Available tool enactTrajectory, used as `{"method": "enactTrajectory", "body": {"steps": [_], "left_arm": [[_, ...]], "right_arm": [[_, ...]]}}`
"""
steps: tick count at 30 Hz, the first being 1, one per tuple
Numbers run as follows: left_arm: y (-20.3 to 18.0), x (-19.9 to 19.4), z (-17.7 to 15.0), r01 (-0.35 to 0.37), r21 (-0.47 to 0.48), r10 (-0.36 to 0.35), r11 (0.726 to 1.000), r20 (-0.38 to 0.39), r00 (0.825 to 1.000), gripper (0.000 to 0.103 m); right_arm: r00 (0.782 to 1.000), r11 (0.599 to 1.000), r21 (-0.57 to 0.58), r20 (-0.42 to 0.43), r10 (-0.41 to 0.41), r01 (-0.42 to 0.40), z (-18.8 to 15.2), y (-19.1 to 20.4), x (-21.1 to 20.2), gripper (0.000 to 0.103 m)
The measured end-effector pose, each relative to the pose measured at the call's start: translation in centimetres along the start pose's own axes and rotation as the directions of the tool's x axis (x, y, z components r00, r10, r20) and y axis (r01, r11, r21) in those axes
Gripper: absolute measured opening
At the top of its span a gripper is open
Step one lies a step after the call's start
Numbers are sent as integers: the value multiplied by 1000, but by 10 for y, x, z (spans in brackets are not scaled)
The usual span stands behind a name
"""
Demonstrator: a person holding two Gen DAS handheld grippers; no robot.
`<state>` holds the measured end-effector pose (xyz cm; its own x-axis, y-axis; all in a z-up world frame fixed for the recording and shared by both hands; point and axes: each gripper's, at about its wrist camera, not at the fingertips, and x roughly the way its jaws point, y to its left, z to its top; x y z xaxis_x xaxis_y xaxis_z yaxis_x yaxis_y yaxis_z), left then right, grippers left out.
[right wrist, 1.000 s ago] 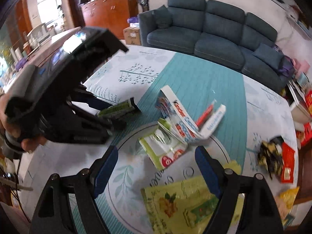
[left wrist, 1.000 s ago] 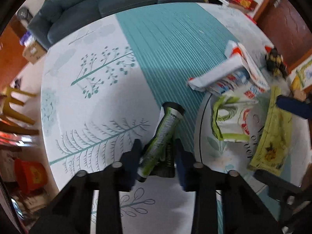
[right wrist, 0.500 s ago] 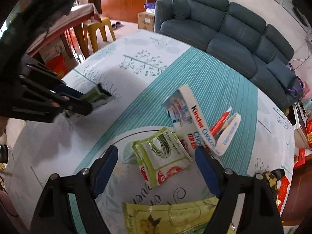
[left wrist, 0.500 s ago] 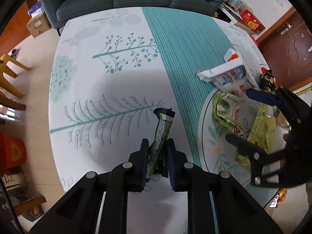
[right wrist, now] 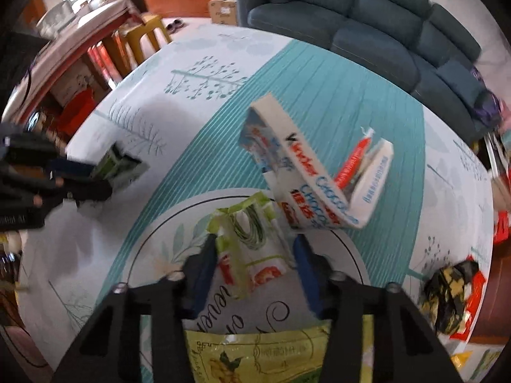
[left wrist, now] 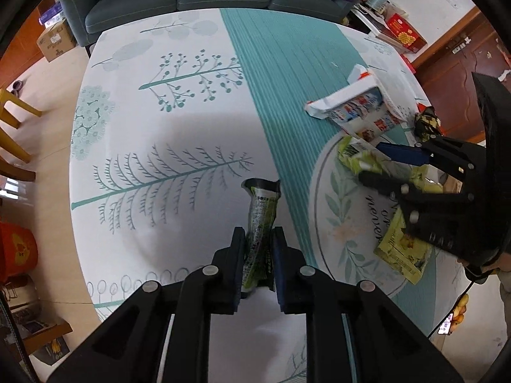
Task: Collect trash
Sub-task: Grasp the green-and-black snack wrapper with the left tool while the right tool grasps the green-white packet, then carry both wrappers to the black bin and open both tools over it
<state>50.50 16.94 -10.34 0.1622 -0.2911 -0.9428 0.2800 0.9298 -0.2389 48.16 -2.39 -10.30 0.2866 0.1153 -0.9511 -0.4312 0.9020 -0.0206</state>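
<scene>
My left gripper (left wrist: 258, 249) is shut on a green and black snack wrapper (left wrist: 262, 210) and holds it above the round table; it also shows at the left of the right wrist view (right wrist: 119, 167). My right gripper (right wrist: 252, 249) is open, its fingers on either side of a green and white wrapper (right wrist: 252, 239) lying on the table. In the left wrist view this gripper (left wrist: 380, 166) sits over that wrapper (left wrist: 357, 156). A white Kinder Chocolate box (right wrist: 306, 178) lies just beyond, with a red tube (right wrist: 354, 159) against it.
A yellow packet (right wrist: 255, 351) lies under the right gripper's body. A black and yellow wrapper pile (right wrist: 447, 290) is at the table's right edge. A blue sofa (right wrist: 367, 16) stands past the table, yellow stools (right wrist: 147, 28) and wooden furniture to the left.
The right gripper has come down and forward, so its open fingers now straddle the green and white wrapper. The left gripper has stayed shut on its wrapper and lifted it higher.
</scene>
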Motion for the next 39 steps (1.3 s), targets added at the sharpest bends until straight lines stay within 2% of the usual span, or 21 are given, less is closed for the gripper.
{"method": "enactTrajectory", "body": {"steps": [1, 2, 3, 8, 12, 18, 25, 31, 39], "left_arm": [[-3, -2, -2, 2, 3, -2, 1000, 3, 1000, 14], [-5, -4, -4, 4, 5, -4, 1000, 6, 1000, 14], [-8, -6, -6, 4, 6, -4, 1000, 8, 1000, 14], [-30, -20, -21, 5, 18, -6, 1000, 26, 1000, 14], [-49, -37, -37, 10, 35, -11, 999, 43, 999, 14], [-92, -70, -73, 25, 60, -29, 998, 72, 997, 14], [-165, -101, -141, 38, 109, -47, 993, 81, 996, 14], [-237, -111, -209, 44, 118, -54, 992, 83, 995, 13], [-314, -112, -287, 23, 107, -31, 994, 75, 997, 13]], "right_arm": [[1000, 999, 31, 5, 13, -13, -1, -3, -3, 31], [1000, 998, 55, 3, 30, -30, -2, -5, -4, 20], [999, 996, 77, 4, 39, -40, -3, -7, -5, 18], [998, 988, 139, 34, 61, -65, -23, -2, -19, 16], [988, 972, 203, 125, 95, -119, -43, 5, -49, 15], [969, 945, 288, 232, 91, -157, -88, 18, -102, 15], [949, 911, 365, 304, 80, -194, -183, 25, -161, 15], [937, 883, 403, 332, 103, -240, -282, 26, -202, 15], [926, 866, 410, 349, 141, -286, -386, 22, -232, 15]]}}
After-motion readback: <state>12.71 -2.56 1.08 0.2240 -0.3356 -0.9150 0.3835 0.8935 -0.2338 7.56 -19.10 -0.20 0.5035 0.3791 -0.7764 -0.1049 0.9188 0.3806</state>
